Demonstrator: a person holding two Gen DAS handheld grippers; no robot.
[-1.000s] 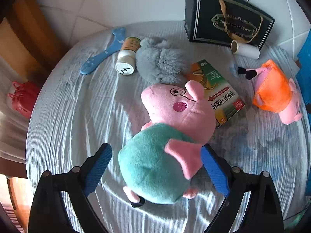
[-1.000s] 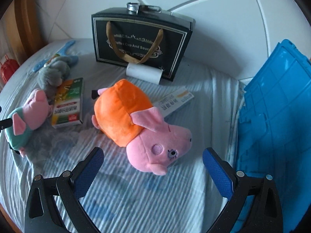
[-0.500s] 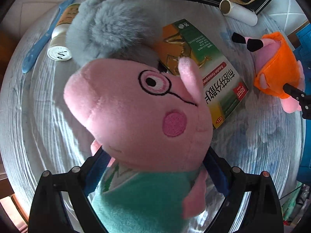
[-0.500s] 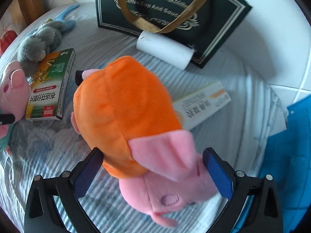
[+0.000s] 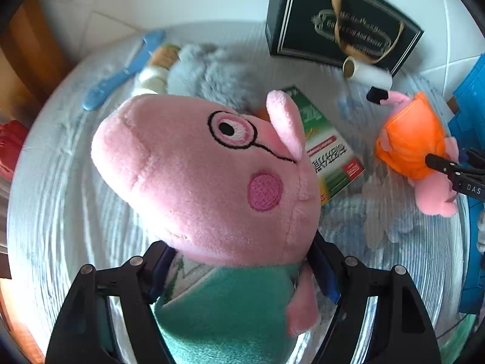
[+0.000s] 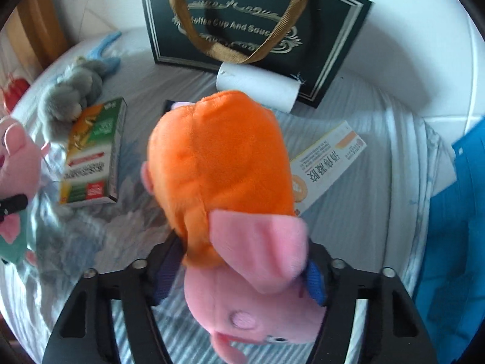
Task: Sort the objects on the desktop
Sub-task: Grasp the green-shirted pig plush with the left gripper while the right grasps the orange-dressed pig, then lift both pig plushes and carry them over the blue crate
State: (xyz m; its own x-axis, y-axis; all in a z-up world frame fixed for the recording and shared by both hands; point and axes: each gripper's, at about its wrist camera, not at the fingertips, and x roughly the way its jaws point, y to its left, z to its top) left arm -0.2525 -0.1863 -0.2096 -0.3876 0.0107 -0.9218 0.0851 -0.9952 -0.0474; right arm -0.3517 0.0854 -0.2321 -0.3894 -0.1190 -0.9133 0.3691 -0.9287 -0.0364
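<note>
A pink pig plush in a green shirt point(image 5: 212, 176) fills the left wrist view. Its neck sits between the blue pads of my left gripper point(image 5: 242, 273), whose jaws are closing and press on it. It hangs raised off the striped cloth point(image 5: 60, 197). A pink pig plush in an orange dress point(image 6: 221, 163) lies head toward the camera in the right wrist view. My right gripper point(image 6: 242, 273) is closing on it where dress meets head, both pads touching. The same plush point(image 5: 409, 139) shows in the left wrist view.
A black gift bag point(image 6: 251, 30) stands at the back with a white roll point(image 6: 257, 88) before it. A green medicine box point(image 6: 94, 154), a long white box point(image 6: 327, 163) and a grey plush point(image 6: 72, 97) lie around. A blue crate point(image 6: 454, 227) borders the right.
Both grippers came down over their plush pigs and their jaws narrowed onto them. The left gripper has since pulled back from the cloth with the green-shirted pig in it.
</note>
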